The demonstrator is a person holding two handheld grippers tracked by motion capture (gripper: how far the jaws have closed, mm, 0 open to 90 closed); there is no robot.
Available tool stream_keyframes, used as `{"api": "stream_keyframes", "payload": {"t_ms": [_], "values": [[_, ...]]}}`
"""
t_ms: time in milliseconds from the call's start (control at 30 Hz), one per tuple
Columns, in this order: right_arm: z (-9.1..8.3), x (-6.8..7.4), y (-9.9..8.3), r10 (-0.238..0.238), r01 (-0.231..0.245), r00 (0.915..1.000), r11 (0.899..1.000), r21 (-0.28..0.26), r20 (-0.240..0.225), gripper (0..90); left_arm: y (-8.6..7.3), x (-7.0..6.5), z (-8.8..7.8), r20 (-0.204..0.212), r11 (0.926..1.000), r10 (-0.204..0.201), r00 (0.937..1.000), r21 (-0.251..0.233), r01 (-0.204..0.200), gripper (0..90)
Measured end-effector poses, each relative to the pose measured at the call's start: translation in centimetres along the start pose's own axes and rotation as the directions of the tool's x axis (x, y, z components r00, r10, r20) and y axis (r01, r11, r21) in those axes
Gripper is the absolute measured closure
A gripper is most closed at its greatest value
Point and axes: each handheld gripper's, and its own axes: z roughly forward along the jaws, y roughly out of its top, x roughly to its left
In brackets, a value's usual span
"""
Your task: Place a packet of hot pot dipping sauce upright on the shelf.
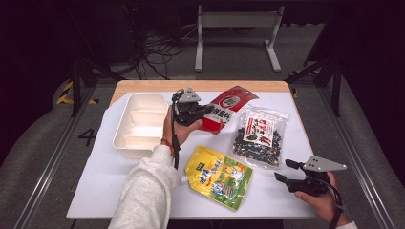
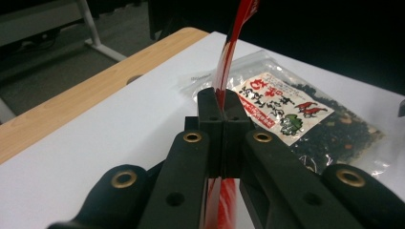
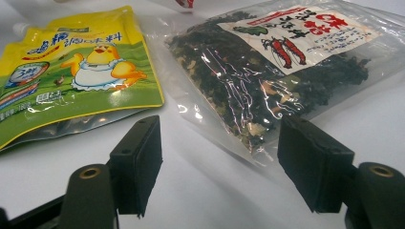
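My left gripper [image 1: 206, 111] is shut on the near edge of a red snack packet [image 1: 228, 108], which lies tilted at the back middle of the white mat. In the left gripper view the red packet [image 2: 230, 45] rises edge-on out of the pressed pads [image 2: 210, 114]. A clear bag of dark dried food with a white label [image 1: 260, 136] lies to the right of it. A yellow spouted pouch [image 1: 218, 176] lies at the front middle. My right gripper [image 1: 284, 171] stands open at the front right, just above the mat; its pads [image 3: 138, 164] are apart, short of the clear bag [image 3: 267, 76].
A white plastic tray [image 1: 125, 143] sits at the left of the white mat [image 1: 119, 191]. The wooden table edge [image 1: 200, 86] shows at the back. Grey floor, a metal stand and cables lie beyond.
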Motion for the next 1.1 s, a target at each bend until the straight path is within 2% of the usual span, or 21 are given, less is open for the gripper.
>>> {"api": "stream_keyframes", "payload": {"t_ms": [100, 267, 300, 333, 400, 467, 500, 567, 633, 733, 767, 800, 833, 867, 933, 1033, 1100], "values": [[0.2, 0.0, 0.0, -0.002, 0.002, 1.0000, 1.000, 0.006, -0.001, 32.1, 0.3, 0.3, -0.8, -0.010, 0.9999, -0.003, 0.9999, -0.010, 0.003, 90.0], [0.1, 0.0, -0.1, -0.001, 0.001, 1.0000, 1.000, 0.007, 0.000, 32.1, 1.2, 1.4, -3.2, -0.047, 0.9992, 0.005, 0.9989, -0.040, -0.007, 90.0], [0.1, 0.0, -0.1, -0.001, 0.001, 1.0000, 1.000, 0.007, 0.000, 32.1, 1.2, 1.4, -3.2, -0.047, 0.9992, 0.005, 0.9989, -0.040, -0.007, 90.0], [0.1, 0.0, -0.1, 0.002, -0.002, 1.0000, 1.000, 0.004, 0.003, 32.1, 1.5, 2.1, -4.6, -0.069, 0.9987, 0.002, 0.9976, -0.050, -0.006, 90.0], [0.1, -0.1, -0.1, 0.004, -0.004, 1.0000, 1.000, 0.004, 0.002, 32.1, 1.7, 2.4, -5.2, -0.081, 0.9985, 0.003, 0.9967, -0.054, -0.008, 90.0], [0.1, -0.1, -0.1, 0.003, -0.003, 1.0000, 1.000, 0.007, 0.002, 32.1, 1.9, 3.3, -7.2, -0.110, 0.9973, 0.005, 0.9939, -0.073, -0.013, 90.0], [0.1, -0.1, -0.1, 0.003, -0.003, 1.0000, 1.000, 0.007, 0.002, 32.1, 1.9, 3.3, -7.2, -0.110, 0.9973, 0.005, 0.9939, -0.073, -0.013, 90.0], [0.2, 0.0, -0.1, 0.002, -0.002, 1.0000, 1.000, 0.009, 0.002, 32.1, 1.9, 4.0, -8.6, -0.126, 0.9962, -0.006, 0.9920, -0.086, -0.005, 90.0], [0.3, 0.0, -0.1, 0.000, 0.000, 1.0000, 1.000, 0.013, 0.000, 32.1, 1.6, 5.0, -10.0, -0.147, 0.9950, -0.019, 0.9890, -0.099, 0.005, 90.0], [0.3, 0.1, -0.1, 0.002, -0.002, 1.0000, 1.000, 0.017, 0.003, 32.1, 1.2, 6.1, -11.1, -0.172, 0.9950, -0.032, 0.9845, -0.099, 0.015, 90.0], [0.3, 0.0, -0.2, 0.002, -0.002, 1.0000, 1.000, 0.018, 0.005, 32.1, 0.9, 6.9, -11.6, -0.178, 0.9951, -0.039, 0.9833, -0.097, 0.022, 90.0], [0.4, 0.0, -0.2, 0.006, -0.006, 1.0000, 1.000, 0.021, 0.007, 32.1, 0.9, 6.9, -11.6, -0.178, 0.9951, -0.039, 0.9833, -0.097, 0.022, 90.0], [0.4, 0.0, -0.2, 0.007, -0.007, 0.9999, 1.000, 0.025, 0.010, 32.1, 0.4, 8.0, -12.2, -0.190, 0.9953, -0.043, 0.9809, -0.093, 0.026, 90.0], [0.4, 0.0, -0.2, 0.007, -0.007, 0.9999, 1.000, 0.025, 0.010, 32.1, 0.4, 8.0, -12.2, -0.190, 0.9953, -0.043, 0.9809, -0.093, 0.026, 90.0], [0.4, 0.0, -0.4, 0.009, -0.010, 0.9999, 0.999, 0.030, 0.012, 32.1, -0.1, 9.0, -12.6, -0.205, 0.9959, -0.050, 0.9775, -0.084, 0.034, 90.0], [0.4, 0.1, -0.6, 0.014, -0.015, 0.9997, 0.999, 0.039, 0.019, 32.0, -1.0, 10.5, -12.9, -0.204, 0.9934, -0.072, 0.9763, -0.102, 0.052, 90.0], [0.2, 0.2, -0.9, 0.019, -0.020, 0.9994, 0.999, 0.042, 0.028, 32.0, -1.6, 11.5, -13.0, -0.204, 0.9934, -0.065, 0.9769, -0.106, 0.044, 90.0]]}}
